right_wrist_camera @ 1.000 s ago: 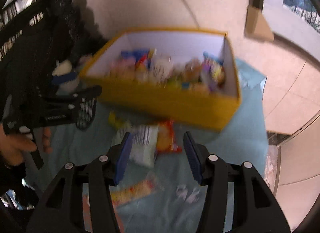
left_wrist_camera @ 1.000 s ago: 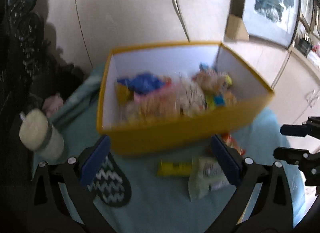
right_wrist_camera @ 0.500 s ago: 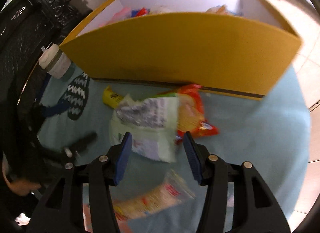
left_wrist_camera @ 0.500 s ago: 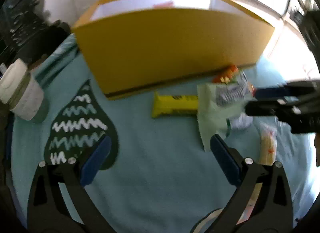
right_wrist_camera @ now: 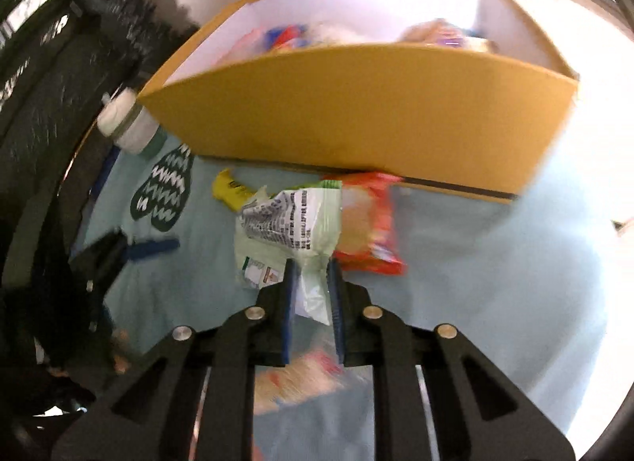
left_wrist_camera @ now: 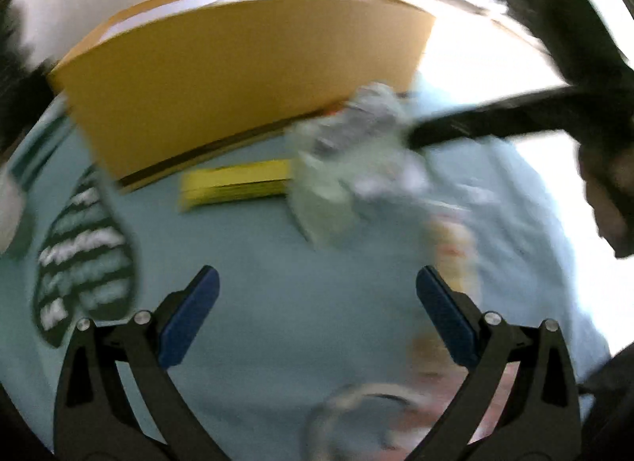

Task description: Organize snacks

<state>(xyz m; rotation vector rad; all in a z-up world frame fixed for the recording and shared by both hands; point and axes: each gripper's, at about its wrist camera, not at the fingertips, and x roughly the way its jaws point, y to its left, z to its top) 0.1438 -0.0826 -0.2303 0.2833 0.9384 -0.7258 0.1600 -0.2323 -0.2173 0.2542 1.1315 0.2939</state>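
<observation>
A yellow box point(right_wrist_camera: 356, 104) holding several snacks stands on a light blue cloth point(right_wrist_camera: 475, 282); it also shows in the left wrist view point(left_wrist_camera: 237, 76). My right gripper point(right_wrist_camera: 310, 274) is shut on a pale green snack bag point(right_wrist_camera: 293, 219), which also shows blurred in the left wrist view point(left_wrist_camera: 348, 167). An orange-red packet point(right_wrist_camera: 368, 231) lies beside the bag against the box. A yellow bar point(left_wrist_camera: 237, 183) lies in front of the box, also in the right wrist view point(right_wrist_camera: 228, 187). My left gripper point(left_wrist_camera: 317, 294) is open and empty above the cloth.
A white jar point(right_wrist_camera: 126, 124) stands left of the box. A dark green zigzag patch point(left_wrist_camera: 83, 259) marks the cloth. Another packet point(right_wrist_camera: 293, 381) lies under my right gripper. Dark furniture point(right_wrist_camera: 47, 64) is at the left.
My right gripper has moved down to the pale green bag and shut on it. My left gripper has dropped low over the cloth and stays open.
</observation>
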